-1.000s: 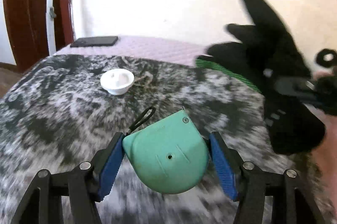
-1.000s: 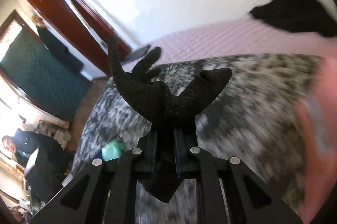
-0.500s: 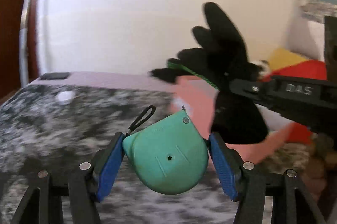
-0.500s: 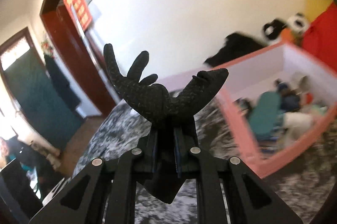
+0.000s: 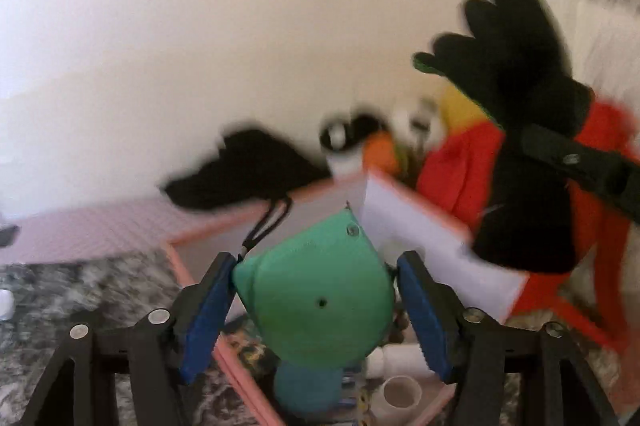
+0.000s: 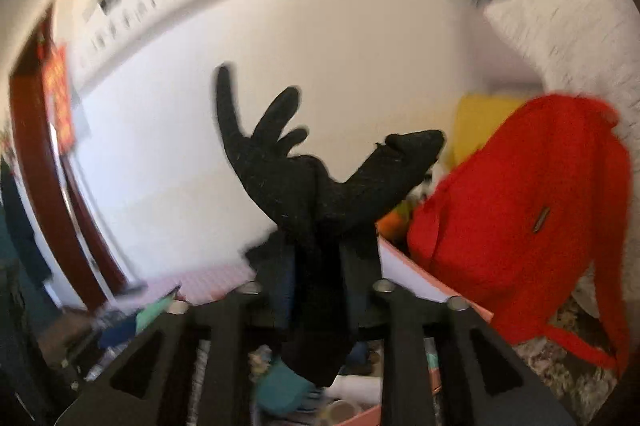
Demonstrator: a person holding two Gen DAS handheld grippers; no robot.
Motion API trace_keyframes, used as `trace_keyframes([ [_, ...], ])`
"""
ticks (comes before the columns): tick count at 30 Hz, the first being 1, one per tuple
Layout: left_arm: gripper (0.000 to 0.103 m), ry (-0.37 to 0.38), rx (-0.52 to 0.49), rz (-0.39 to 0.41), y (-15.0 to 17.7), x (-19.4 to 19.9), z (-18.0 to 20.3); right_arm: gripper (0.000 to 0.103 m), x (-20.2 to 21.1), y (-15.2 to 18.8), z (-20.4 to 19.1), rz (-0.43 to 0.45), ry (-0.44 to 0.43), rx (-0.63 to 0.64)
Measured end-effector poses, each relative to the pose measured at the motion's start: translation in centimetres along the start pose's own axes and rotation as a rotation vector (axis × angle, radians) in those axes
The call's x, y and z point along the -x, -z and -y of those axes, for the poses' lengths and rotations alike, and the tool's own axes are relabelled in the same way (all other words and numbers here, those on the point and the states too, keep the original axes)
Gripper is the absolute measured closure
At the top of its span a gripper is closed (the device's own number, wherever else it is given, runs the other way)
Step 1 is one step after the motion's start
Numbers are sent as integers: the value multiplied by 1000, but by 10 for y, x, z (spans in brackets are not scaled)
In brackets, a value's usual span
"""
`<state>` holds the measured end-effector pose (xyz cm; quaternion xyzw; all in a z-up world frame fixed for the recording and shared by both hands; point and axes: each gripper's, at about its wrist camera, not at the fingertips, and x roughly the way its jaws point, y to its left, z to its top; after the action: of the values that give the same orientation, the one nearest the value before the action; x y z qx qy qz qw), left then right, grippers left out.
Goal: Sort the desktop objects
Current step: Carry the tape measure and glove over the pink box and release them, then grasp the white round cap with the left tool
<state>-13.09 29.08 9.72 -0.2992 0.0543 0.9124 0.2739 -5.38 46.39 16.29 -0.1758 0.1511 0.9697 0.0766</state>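
My left gripper is shut on a green tape measure with a black wrist loop, and holds it above the pink box. My right gripper is shut on a black glove, its fingers sticking up, also above the box. The glove and the right gripper show in the left wrist view at the upper right. The box holds several small items, among them a white cup and a teal object.
A red backpack leans behind the box on the right, with a yellow cushion behind it. A black cloth lies on the pink quilt. The grey mottled blanket spreads on the left.
Both grippers have swung right from the grey blanket to over the pink box, each keeping its object. The white lid has dropped out at the left edge.
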Motion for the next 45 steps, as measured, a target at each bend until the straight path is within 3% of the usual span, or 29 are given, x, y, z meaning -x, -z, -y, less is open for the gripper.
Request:
trace_keyframes([
  [1,9,-17,-5,-38,1,-17,-2,12,-19,5,10,-39,35,-18],
  [2,9,-49,-13,-52,4,-25,-5,7,-38,10,20,-79,70,-36],
  [5,9,-142,-25,-73,17,-36,-19,8,-74,21,43,-177,81,-82],
  [7,9,-176,-10,-88,28,-36,-32,8,-79,24,46,-196,74,-73],
  [15,9,-193,9,-149,83,-8,-50,8,-77,47,40,-238,93,-56],
  [21,8,-341,100,-117,124,60,-122,6,-39,49,-39,-153,-76,23],
  [25,8,-493,151,-132,170,101,-192,6,-32,80,-109,-201,-218,111],
  [30,8,-487,223,-162,178,79,-259,6,-41,126,-188,-274,-324,238],
  [35,8,-471,290,-190,181,53,-323,6,-73,170,-232,-379,-336,290],
  [41,8,-451,371,-223,185,21,-400,6,-104,202,-249,-469,-358,328],
  [45,4,-463,398,-214,171,-15,-427,6,-116,215,-253,-485,-332,404],
])
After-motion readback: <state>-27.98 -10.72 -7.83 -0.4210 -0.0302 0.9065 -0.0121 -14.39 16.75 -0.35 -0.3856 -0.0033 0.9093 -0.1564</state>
